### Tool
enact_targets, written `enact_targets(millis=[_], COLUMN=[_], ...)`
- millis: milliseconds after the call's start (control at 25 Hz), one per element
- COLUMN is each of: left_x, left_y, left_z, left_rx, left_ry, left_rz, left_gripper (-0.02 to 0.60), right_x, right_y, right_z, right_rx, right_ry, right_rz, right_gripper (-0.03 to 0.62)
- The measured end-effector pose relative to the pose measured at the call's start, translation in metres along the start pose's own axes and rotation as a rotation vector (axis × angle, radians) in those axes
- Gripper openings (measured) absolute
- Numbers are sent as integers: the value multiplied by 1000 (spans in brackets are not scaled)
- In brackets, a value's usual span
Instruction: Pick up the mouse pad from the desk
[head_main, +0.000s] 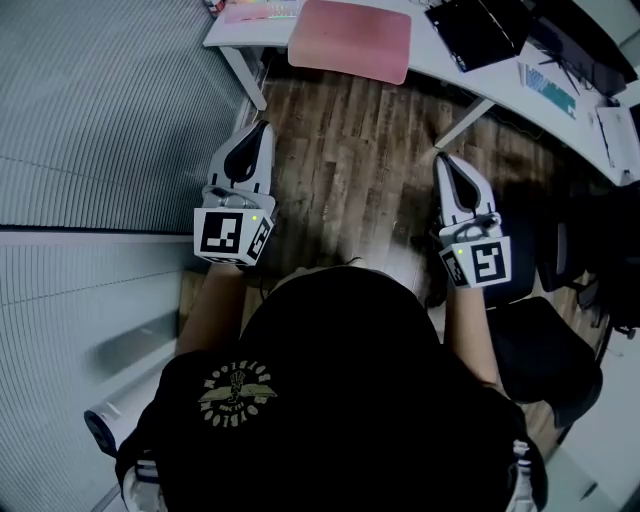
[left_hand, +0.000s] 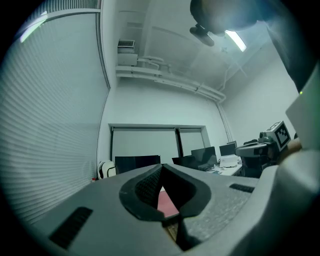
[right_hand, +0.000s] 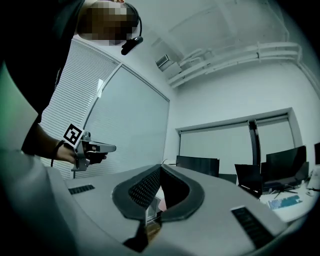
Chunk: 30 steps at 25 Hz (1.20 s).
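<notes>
The pink mouse pad (head_main: 350, 38) lies flat on the white desk (head_main: 440, 62) at the top of the head view, with its near edge over the desk's front. Both grippers are held level above the wooden floor, well short of the desk. My left gripper (head_main: 264, 127) points at the desk's left leg, jaws shut and empty. My right gripper (head_main: 443, 158) is shut too, with nothing in it. In the left gripper view the jaws (left_hand: 162, 166) meet, and a strip of the pink pad (left_hand: 165, 200) shows through the gap below them. The right gripper view shows closed jaws (right_hand: 161, 167).
A keyboard (head_main: 262, 10) lies left of the pad and a black flat item (head_main: 478, 28) to its right. Monitors stand further right on the desk. A black chair (head_main: 545, 350) is at my right. A wall with blinds (head_main: 100, 100) runs along my left.
</notes>
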<state>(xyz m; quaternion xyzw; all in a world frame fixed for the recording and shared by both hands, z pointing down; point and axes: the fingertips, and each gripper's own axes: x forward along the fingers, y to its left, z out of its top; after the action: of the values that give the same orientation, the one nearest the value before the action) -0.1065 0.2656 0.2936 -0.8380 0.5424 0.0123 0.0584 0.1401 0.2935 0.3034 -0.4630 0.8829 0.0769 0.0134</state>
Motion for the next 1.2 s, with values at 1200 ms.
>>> enact_targets(millis=[1200], left_x=[65], left_y=[59], left_z=[-22], left_rx=[-28], left_ry=[47], left_rz=[105], left_gripper=[6], right_x=[48], right_y=[-63], right_z=[-36], right_rx=[91], right_ry=[34], right_rz=[70], right_gripper=[-6])
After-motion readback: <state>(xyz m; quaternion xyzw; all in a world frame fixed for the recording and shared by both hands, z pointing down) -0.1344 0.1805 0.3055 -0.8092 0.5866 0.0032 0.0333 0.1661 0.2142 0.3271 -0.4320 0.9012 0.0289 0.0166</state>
